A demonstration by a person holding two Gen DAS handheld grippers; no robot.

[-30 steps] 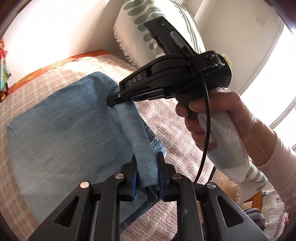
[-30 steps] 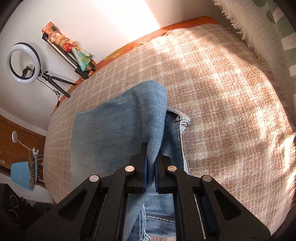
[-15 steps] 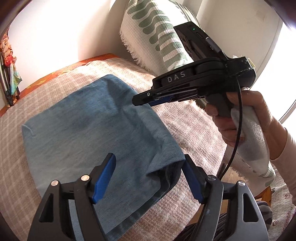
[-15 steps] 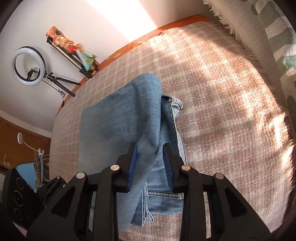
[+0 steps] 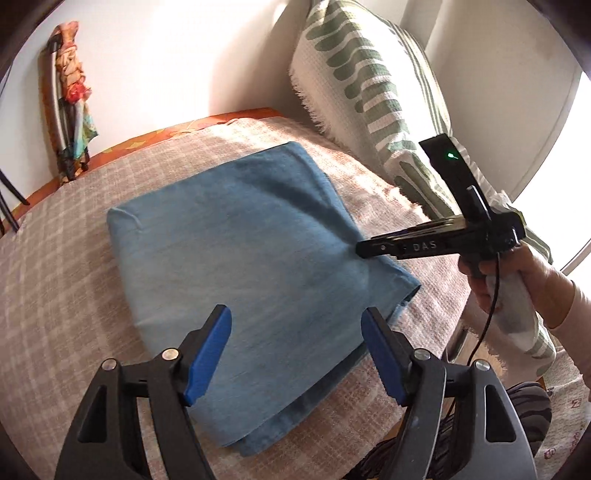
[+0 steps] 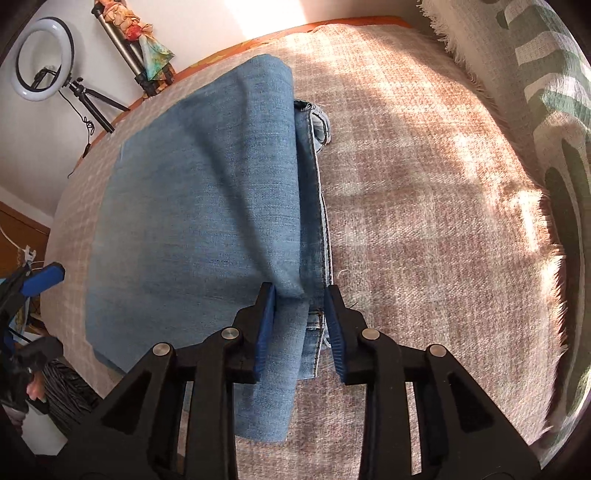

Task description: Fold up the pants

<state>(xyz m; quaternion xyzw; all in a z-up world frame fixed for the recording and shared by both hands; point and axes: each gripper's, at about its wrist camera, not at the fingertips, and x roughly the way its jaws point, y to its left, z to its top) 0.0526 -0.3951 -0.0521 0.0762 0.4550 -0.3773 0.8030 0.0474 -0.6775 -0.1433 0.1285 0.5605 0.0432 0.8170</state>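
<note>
The blue denim pants (image 5: pixel 240 258) lie folded in a flat rectangle on the checked beige bed cover (image 5: pixel 55 295). My left gripper (image 5: pixel 295 350) is open and empty, held above the near edge of the fold. My right gripper (image 6: pixel 299 317) is open, its jaws apart on either side of the folded edge of the pants (image 6: pixel 207 206) without pinching it. In the left wrist view the right gripper (image 5: pixel 360 250) shows from the side, its tip at the pants' right edge. A waistband edge (image 6: pixel 314 125) sticks out from under the top layer.
A white and green patterned cushion (image 5: pixel 369 96) leans against the wall at the back right. A ring light on a tripod (image 6: pixel 40 62) and a stand with colourful cloth (image 6: pixel 136 33) are beyond the far edge of the bed. The orange bed edge (image 5: pixel 177 129) borders the cover.
Both grippers have opened and let go of the pants. The top layer has dropped flat onto the fold. Both grippers have drawn back a little.
</note>
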